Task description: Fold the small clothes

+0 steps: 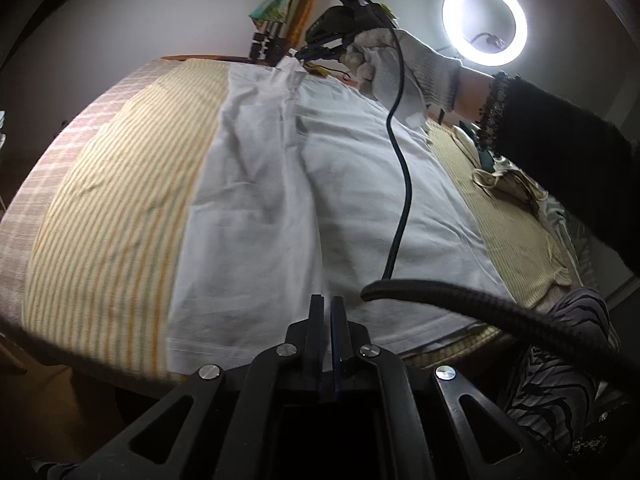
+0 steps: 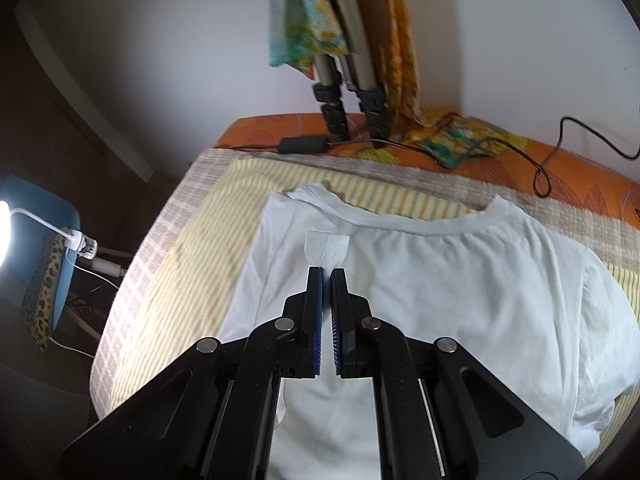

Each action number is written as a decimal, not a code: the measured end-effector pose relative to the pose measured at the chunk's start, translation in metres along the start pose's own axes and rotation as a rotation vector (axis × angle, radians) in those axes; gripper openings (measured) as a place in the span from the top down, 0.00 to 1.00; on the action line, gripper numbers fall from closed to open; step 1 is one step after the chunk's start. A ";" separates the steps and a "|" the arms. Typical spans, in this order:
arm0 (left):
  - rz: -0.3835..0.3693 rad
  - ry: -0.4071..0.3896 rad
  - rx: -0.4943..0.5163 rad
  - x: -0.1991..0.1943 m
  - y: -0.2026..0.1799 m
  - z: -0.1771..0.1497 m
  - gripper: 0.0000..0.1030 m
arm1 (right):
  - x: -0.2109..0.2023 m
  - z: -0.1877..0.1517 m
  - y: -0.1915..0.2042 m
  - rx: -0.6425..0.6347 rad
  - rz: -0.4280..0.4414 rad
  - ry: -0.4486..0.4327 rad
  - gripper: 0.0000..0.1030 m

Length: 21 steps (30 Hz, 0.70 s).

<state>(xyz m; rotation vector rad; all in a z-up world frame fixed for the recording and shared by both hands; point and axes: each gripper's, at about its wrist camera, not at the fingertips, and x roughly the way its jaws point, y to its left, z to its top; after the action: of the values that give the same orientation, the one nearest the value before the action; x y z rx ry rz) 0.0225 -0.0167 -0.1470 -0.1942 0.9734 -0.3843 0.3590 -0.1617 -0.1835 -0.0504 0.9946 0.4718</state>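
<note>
Right hand-held gripper (image 2: 326,271) clenched on a strip of the white T-shirt (image 2: 460,280) near its neck end, left hand-held gripper (image 1: 326,300) clenched at the hem and apparently pinching it too, holds one lengthwise fold taut above the shirt spread on the striped cloth (image 2: 192,240), probably to land that side straight.
</note>
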 end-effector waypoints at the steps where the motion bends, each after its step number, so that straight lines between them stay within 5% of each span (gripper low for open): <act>1: 0.001 0.006 0.011 0.001 -0.003 0.000 0.94 | 0.003 -0.002 -0.003 0.004 0.002 0.010 0.95; 6: 0.032 -0.011 0.053 -0.011 -0.011 -0.005 0.78 | 0.005 -0.009 -0.007 -0.002 -0.026 0.035 0.88; 8: 0.061 -0.018 0.056 -0.017 -0.008 -0.007 0.78 | -0.004 -0.011 -0.010 0.002 -0.032 0.023 0.64; 10: 0.091 -0.032 0.052 -0.024 -0.003 -0.009 0.78 | -0.015 -0.010 -0.010 0.001 -0.035 -0.001 0.57; 21: 0.198 -0.109 0.153 -0.043 -0.017 -0.016 0.78 | -0.146 -0.030 -0.049 0.012 -0.006 -0.157 0.56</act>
<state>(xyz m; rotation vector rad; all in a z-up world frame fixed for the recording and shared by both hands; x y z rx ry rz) -0.0167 -0.0144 -0.1172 0.0207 0.8438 -0.2620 0.2888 -0.2662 -0.0896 -0.0049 0.8434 0.4574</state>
